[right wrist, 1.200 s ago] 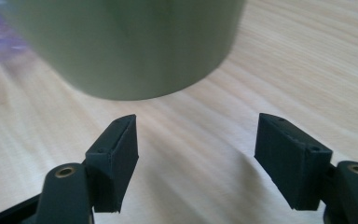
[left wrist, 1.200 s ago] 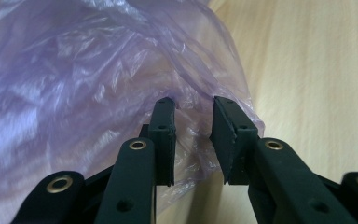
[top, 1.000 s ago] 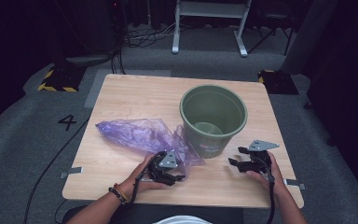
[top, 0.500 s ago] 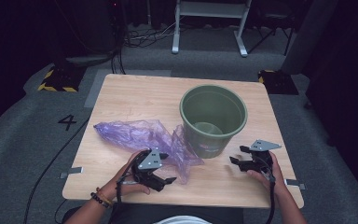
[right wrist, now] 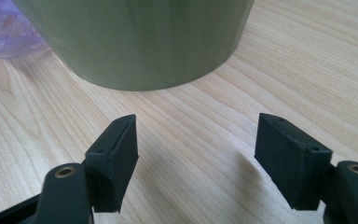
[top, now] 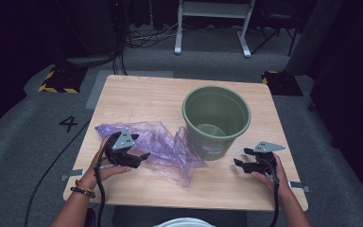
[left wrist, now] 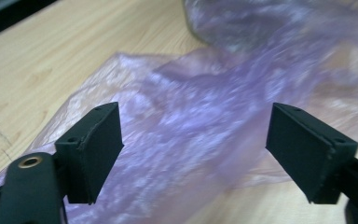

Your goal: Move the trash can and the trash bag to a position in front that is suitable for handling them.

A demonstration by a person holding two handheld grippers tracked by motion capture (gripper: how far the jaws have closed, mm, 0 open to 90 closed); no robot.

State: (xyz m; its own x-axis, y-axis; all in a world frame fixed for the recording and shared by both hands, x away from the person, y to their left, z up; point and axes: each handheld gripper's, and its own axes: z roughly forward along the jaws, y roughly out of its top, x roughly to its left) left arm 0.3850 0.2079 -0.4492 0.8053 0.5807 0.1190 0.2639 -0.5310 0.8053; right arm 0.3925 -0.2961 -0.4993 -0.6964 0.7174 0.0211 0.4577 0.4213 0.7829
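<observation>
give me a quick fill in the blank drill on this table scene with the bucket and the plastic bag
1. The crumpled plastic bag on the table is ____ in colour.
2. The green bucket stands ____, its mouth facing up.
3. The fingers of the left gripper stand ____, with nothing pinched between them.
4. The right gripper hovers over bare wood, on the opposite side of the bucket from the ____.

Missing words: purple; upright; open; bag
</observation>
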